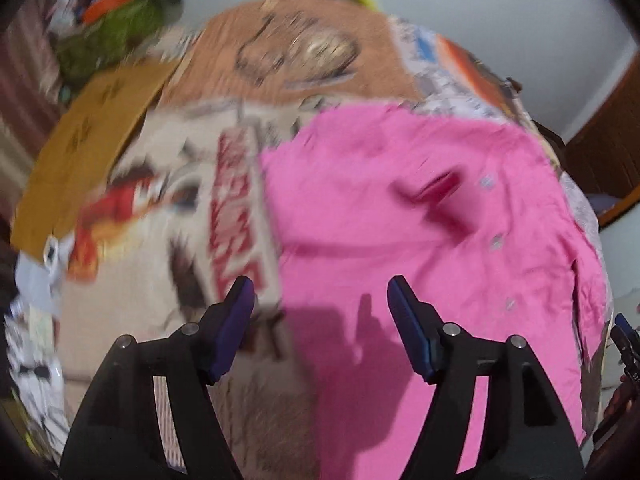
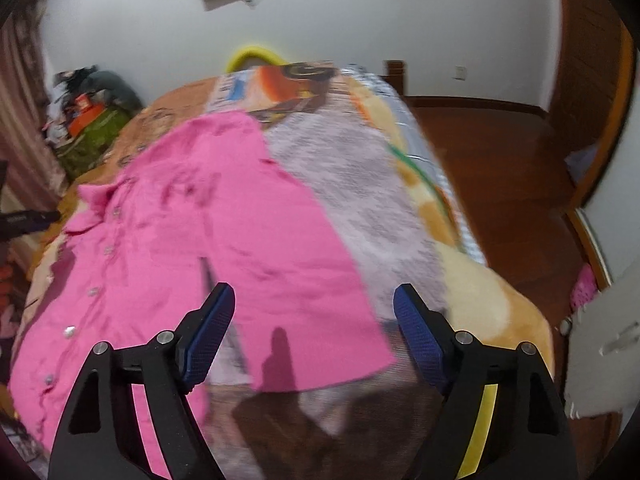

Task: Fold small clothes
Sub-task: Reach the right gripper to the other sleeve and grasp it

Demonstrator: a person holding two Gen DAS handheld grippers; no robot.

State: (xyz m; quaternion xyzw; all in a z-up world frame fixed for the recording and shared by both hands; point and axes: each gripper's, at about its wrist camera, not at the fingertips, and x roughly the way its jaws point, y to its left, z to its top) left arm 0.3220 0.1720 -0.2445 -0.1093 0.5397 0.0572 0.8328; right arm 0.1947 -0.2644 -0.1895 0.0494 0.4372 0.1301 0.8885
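Observation:
A small pink button-up shirt [image 1: 420, 240] lies spread flat on a patterned blanket on the bed, buttons facing up; it also shows in the right wrist view [image 2: 192, 240]. My left gripper [image 1: 320, 304] is open and empty, hovering above the shirt's left edge. My right gripper [image 2: 314, 316] is open and empty, above a spread sleeve [image 2: 304, 304] at the shirt's right side. The right gripper shows at the far right edge of the left wrist view [image 1: 624, 344]. The left gripper's tip shows at the left edge of the right wrist view [image 2: 28, 218].
The patterned blanket [image 2: 368, 200] covers the bed. A brown cardboard piece [image 1: 80, 152] lies at the bed's left. A cluttered pile [image 2: 92, 120] stands at the far left corner. Wooden floor [image 2: 500, 184] and a wooden door lie to the right. A yellow object [image 2: 252, 56] sits behind the bed.

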